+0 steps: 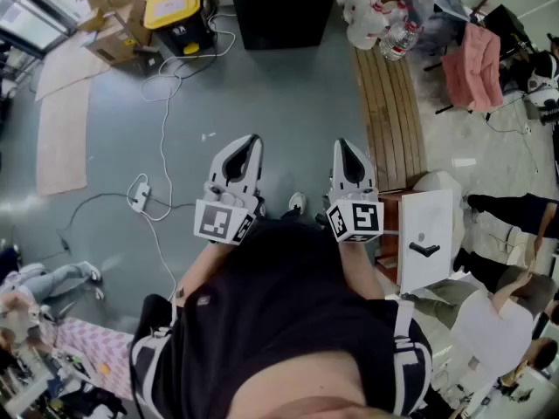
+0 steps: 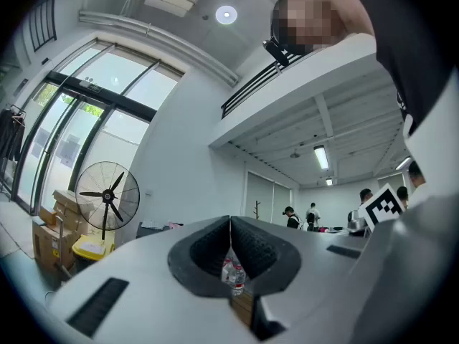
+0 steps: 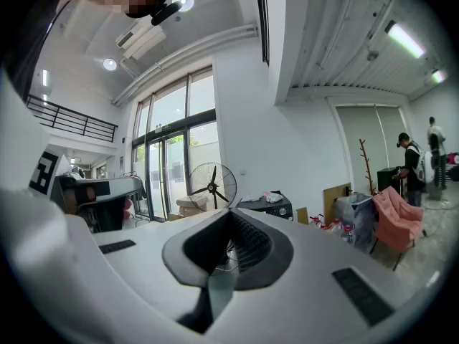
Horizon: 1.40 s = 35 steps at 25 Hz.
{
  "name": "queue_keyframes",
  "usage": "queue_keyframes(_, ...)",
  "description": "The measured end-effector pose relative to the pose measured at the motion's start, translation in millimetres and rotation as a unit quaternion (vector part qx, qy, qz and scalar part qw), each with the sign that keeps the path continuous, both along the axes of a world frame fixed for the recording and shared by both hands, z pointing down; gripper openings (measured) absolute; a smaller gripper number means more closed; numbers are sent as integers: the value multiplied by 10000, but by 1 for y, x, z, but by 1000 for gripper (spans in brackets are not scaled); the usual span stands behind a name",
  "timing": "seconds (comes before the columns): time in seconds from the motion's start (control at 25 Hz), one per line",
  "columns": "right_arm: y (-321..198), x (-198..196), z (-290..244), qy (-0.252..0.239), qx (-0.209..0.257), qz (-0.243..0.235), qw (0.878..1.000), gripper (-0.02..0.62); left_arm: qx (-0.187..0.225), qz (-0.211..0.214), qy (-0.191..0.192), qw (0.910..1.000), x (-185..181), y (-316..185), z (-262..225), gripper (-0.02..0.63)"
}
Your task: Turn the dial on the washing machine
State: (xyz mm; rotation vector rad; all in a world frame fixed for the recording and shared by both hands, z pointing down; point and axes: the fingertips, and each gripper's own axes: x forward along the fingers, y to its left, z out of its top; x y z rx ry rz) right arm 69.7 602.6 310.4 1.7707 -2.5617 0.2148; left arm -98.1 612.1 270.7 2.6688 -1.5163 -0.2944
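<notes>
No dial or washing machine can be made out in any view, so which way it lies I cannot tell. The likeliest candidate is the black box at 12 o'clock, well apart from both tools, though no knob shows on it. The left gripper and right gripper are held side by side against the person's body, pointing to 12 o'clock. Both have their jaws pressed together on nothing, and neither is clearly nearer the box. Between them and the box is bare grey floor, with a white cable at 10 o'clock and a wooden bench at 1 o'clock. A white panel with a black handle stands at 3 o'clock. The room is a tall, glazed hall with a fan.
</notes>
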Motion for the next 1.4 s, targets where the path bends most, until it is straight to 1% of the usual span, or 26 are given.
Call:
queue_keyframes(0.16,1,-5,3,8,15,-28,10000,25,-37,29,41,10000,-4,0,4,21)
queue_keyframes(0.36,2,-4,3,-13,-60,14,10000,25,-28,39,-8,10000,-1,1,6,21)
queue_keyframes(0.44,1,-3,-2,-140,42,49,9999,25,-57,46,21,10000,-1,-1,7,21)
queue_keyframes(0.52,2,1,-11,-377,232,103,9990,27,-68,56,49,9999,0,-1,8,21)
queue_keyframes(0.56,1,3,-12,-422,266,100,9987,76,-67,61,47,9999,1,-1,8,23)
queue_keyframes(0.6,-1,5,-9,-408,218,79,9989,178,-72,64,39,9999,3,-2,8,21)
queue_keyframes(0.64,-5,6,-4,-363,104,47,9993,213,-85,66,39,9999,6,-5,9,21)
queue_keyframes(0.72,-11,10,6,-265,-104,-27,9996,213,-107,79,57,9999,14,-9,10,21)
queue_keyframes(0.76,-13,13,9,-226,-134,-45,9996,213,-105,90,64,9999,19,-11,11,21)
queue_keyframes(0.88,-20,29,13,-161,-89,-66,9998,213,-99,98,80,9999,40,-18,14,23)
queue_keyframes(1.08,-49,62,19,-137,-123,-228,9996,213,-145,96,197,9997,84,-42,13,21)
queue_keyframes(1.16,-66,73,19,-147,-108,-317,9993,213,-127,58,187,9997,97,-54,11,22)
queue_keyframes(1.24,-85,78,20,-170,-108,-389,9990,213,-147,-13,122,9998,103,-69,14,23)
queue_keyframes(1.4,-137,85,28,-97,-136,-455,9988,213,-291,-80,57,9995,109,-118,26,21)
